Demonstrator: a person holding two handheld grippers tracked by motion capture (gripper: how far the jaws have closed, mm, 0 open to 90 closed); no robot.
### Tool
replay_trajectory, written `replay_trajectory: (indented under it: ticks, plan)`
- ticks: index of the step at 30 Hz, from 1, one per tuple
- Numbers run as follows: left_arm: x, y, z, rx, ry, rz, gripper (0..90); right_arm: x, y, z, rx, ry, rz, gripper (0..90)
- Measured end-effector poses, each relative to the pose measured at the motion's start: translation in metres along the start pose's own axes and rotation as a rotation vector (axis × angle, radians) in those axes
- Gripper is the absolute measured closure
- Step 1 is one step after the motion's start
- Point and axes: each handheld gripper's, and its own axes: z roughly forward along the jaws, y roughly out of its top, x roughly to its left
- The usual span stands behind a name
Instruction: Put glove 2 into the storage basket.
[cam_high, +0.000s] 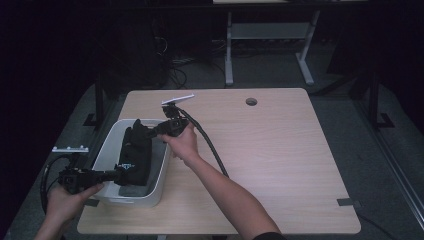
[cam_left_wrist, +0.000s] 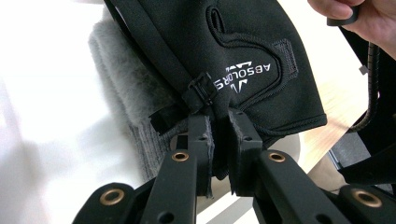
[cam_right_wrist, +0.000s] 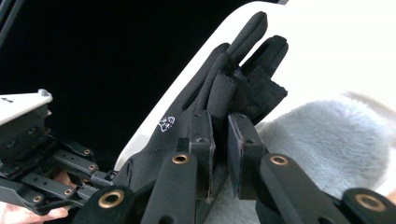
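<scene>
Both claws pinch one black glove (cam_high: 136, 152) over the white bin (cam_high: 111, 147) on the counter (cam_high: 280, 160). The left claw (cam_left_wrist: 218, 122) grips its cuff, and the right claw (cam_right_wrist: 219, 122) grips its fingers. Grey fluffy cloth (cam_right_wrist: 327, 140) lies under it. If one claw tugs too hard, the glove could slip out and flop over the rim.

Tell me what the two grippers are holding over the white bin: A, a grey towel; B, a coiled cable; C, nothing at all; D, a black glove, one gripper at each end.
D: the left gripper is clamped on the cuff end of the black glove and the right gripper on its finger end, above the white bin.
</scene>
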Motion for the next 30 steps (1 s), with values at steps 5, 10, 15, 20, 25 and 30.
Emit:
replay_trajectory:
  ticks: [5, 10, 15, 20, 25, 30]
  plan:
    - [0.005, -0.003, 0.001, 0.014, -0.001, -0.015, 81.6, -0.003, -0.003, 0.004, 0.017, -0.008, -0.001, 80.8]
    - [0.011, -0.007, 0.003, 0.028, -0.003, -0.027, 81.5, -0.004, -0.006, 0.011, 0.04, -0.022, -0.003, 80.8]
    - [0.014, -0.01, 0.005, 0.038, -0.005, -0.045, 81.4, -0.008, -0.01, 0.017, 0.058, -0.035, 0.0, 80.6]
    - [0.015, -0.011, 0.009, 0.042, -0.005, -0.046, 81.1, -0.013, -0.012, 0.02, 0.071, -0.04, 0.007, 80.3]
    - [0.015, -0.011, 0.009, 0.043, -0.003, -0.053, 79.2, -0.014, -0.012, 0.021, 0.076, -0.05, 0.011, 79.6]
    - [0.018, -0.01, 0.007, 0.032, 0.002, -0.064, 70.5, -0.016, -0.012, 0.019, 0.081, -0.064, 0.013, 75.8]
